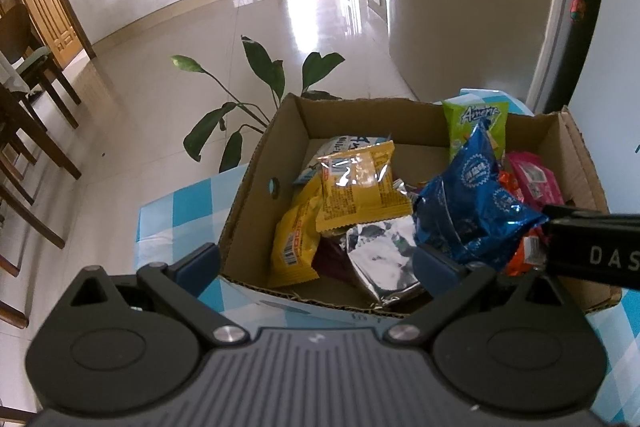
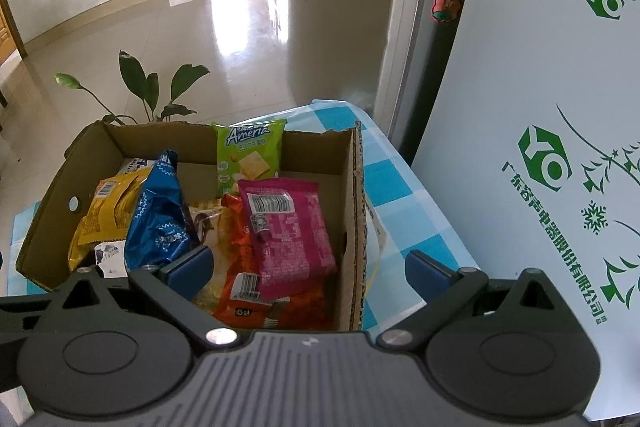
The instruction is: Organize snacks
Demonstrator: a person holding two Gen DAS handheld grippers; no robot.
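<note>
While both tools hover at the near edge of the cardboard box [image 2: 352,227], nothing is being carried: the left hand-held gripper [image 1: 316,263] has its pads spread wide with nothing between them, and the right hand-held gripper [image 2: 308,267] is likewise released, one pad over the box interior, the other outside its right wall above the table [image 2: 400,195] with its blue-checked cloth.

Inside the box, near to far: silver foil packet [image 1: 380,263], orange packets [image 2: 248,291] under a pink packet [image 2: 288,231] (barcode up), blue bag [image 2: 160,215] standing tilted mid-box, yellow packets [image 1: 360,183] on the left, green Ameria pack [image 2: 248,155] upright against the far wall.

Beyond: potted plant [image 2: 148,91], tiled floor [image 2: 160,27], fridge [image 2: 540,107] at right.

Judgement: collecting looks largely done, as no loose snacks show on the visible cloth. Packets lie jumbled and overlapping, so any sorting or neatening is still to do.
</note>
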